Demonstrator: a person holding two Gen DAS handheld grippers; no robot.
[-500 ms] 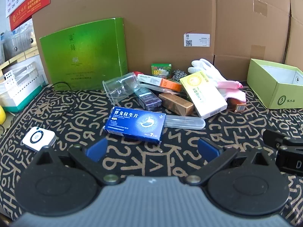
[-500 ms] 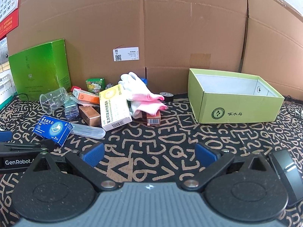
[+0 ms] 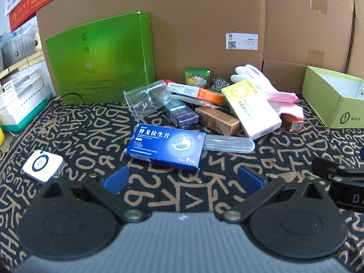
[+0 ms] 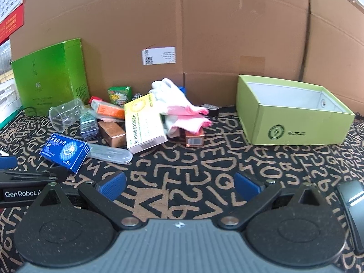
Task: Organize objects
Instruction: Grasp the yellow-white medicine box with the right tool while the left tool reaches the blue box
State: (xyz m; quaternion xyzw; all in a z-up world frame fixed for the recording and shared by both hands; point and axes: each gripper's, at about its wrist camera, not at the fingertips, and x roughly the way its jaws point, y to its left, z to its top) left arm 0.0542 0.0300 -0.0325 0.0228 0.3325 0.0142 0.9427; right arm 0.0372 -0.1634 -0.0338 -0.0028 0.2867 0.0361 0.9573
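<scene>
Hovering grippers: the left gripper point(image 3: 183, 179) and right gripper point(image 4: 179, 183) both stand spread wide over the patterned cloth point(image 4: 204, 159), nothing between the blue pads.
Place of the things: a loose heap sits at the foot of the cardboard wall point(image 4: 204, 34); the open green box point(image 4: 295, 122) stands well apart to the right, seemingly empty.
Nearest piece: the blue medicine box point(image 3: 166, 146) lies just ahead of the left gripper, one end resting on a clear plastic case point(image 3: 229, 144).
Risk, stacking: lifting the blue medicine box may drag or flick the clear case, since the two overlap.
Risk, slip: the clear cup point(image 3: 147, 99) lies on its side, smooth and round, so it will likely roll or squirt out of a pinch.
Risk, snag: the white and pink gloves point(image 4: 179, 111) are soft knit draped over the yellow-white carton point(image 4: 143, 122) and a copper box; pulling them could tip neighbours.
Risk, collision: the two grippers sit close, so reaching for the same piece could knock them together.
Surfaces: cartons are flat, glossy, sharp-edged; the copper box point(image 3: 217, 120) looks metallic and slick.
</scene>
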